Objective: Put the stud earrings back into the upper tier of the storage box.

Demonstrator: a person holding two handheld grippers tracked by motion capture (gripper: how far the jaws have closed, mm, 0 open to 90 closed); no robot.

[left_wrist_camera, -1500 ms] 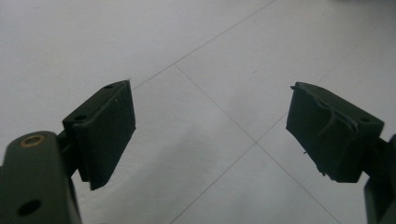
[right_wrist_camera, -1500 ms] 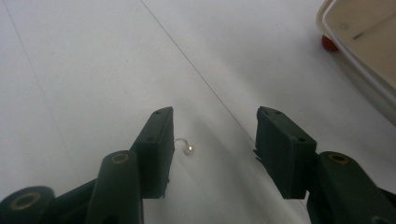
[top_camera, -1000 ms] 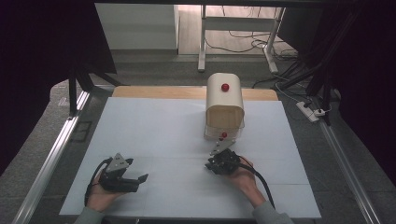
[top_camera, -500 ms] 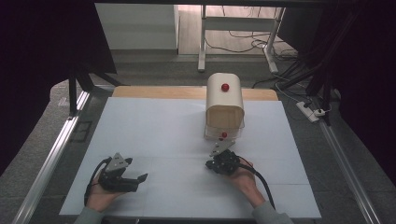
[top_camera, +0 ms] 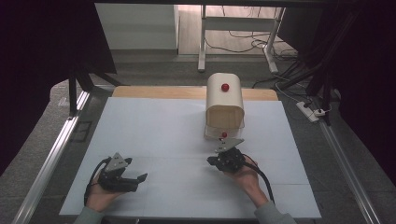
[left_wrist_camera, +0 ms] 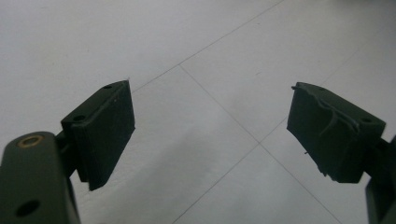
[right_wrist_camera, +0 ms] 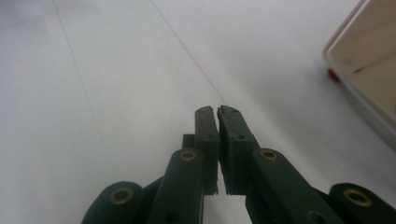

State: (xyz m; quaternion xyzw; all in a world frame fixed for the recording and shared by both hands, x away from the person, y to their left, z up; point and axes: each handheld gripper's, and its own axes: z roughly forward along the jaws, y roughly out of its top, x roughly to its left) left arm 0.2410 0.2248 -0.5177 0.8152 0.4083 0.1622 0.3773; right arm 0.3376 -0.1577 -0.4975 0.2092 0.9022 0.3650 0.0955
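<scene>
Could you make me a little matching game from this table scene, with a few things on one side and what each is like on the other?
Things:
1. left tongs
2. right tongs
3. wooden box
4. knob on top of the box

Descriptions:
A. red and round
B. jaws shut, nothing between them
C. pale, with a rounded top, at the far side of the white table
D. jaws wide apart, nothing between them

Pairs: 1-D, 2-B, 3-C, 4-A
</scene>
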